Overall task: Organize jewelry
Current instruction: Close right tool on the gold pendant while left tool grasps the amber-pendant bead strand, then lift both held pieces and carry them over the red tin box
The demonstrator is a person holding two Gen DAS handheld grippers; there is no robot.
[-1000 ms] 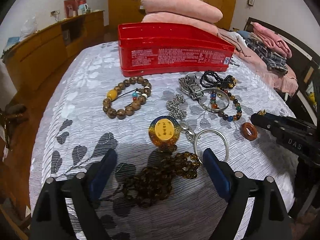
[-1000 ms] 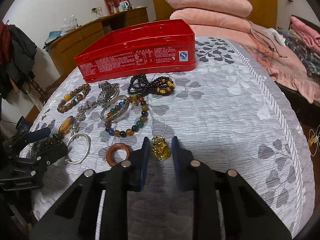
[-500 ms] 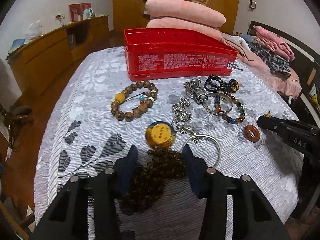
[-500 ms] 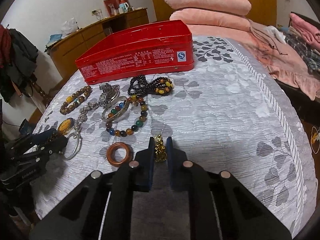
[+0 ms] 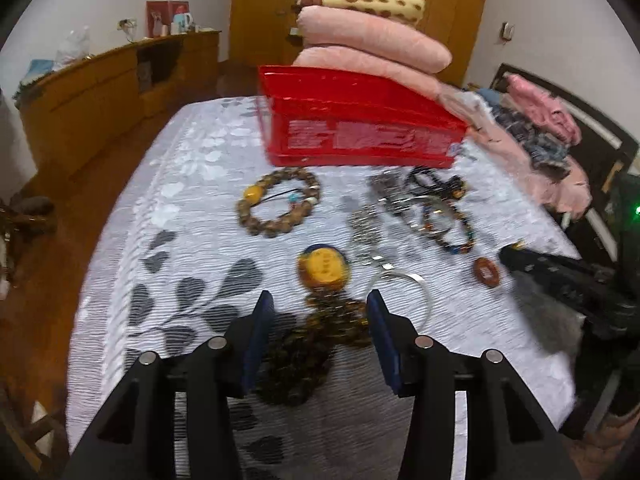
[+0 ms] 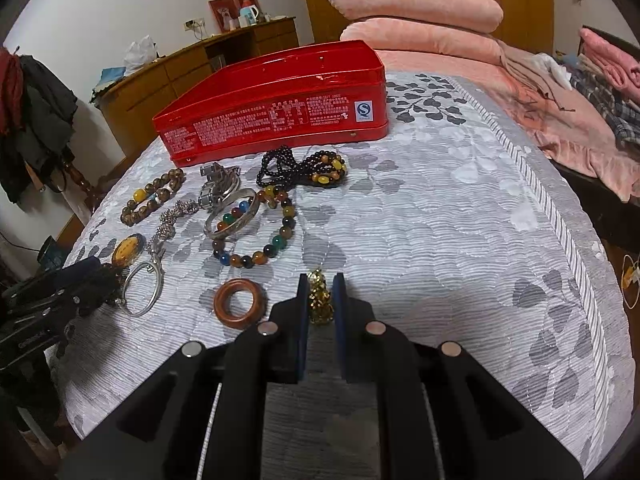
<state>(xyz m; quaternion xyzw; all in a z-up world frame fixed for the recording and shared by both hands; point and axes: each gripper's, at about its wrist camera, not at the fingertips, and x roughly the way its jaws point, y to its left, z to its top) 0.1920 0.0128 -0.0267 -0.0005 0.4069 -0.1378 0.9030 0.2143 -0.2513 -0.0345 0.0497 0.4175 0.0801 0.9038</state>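
A red tin box [image 5: 360, 128] [image 6: 276, 108] stands at the back of the grey cloth. My left gripper [image 5: 318, 312] is closed around the dark brown bead necklace [image 5: 320, 340] with the amber pendant [image 5: 322, 268]. My right gripper [image 6: 322, 292] is shut on a small gold charm [image 6: 320, 300]. Before the box lie a wooden bead bracelet [image 5: 278, 206] [image 6: 152, 196], a coloured bead bracelet [image 6: 260, 236], a black bead string [image 6: 300, 168], a silver bangle [image 6: 232, 216], a silver ring [image 6: 142, 288] and a brown wooden ring [image 6: 239, 303] [image 5: 487, 273].
Pink pillows [image 5: 372, 40] are stacked behind the box. A wooden cabinet [image 5: 112, 84] runs along the left wall. Folded clothes [image 6: 600, 80] lie at the right. A metal watch band [image 6: 216, 184] and silver chain [image 6: 172, 220] lie among the jewelry.
My left gripper has narrowed around the brown bead necklace and lifted, the view rising. My right gripper has closed on the gold charm.
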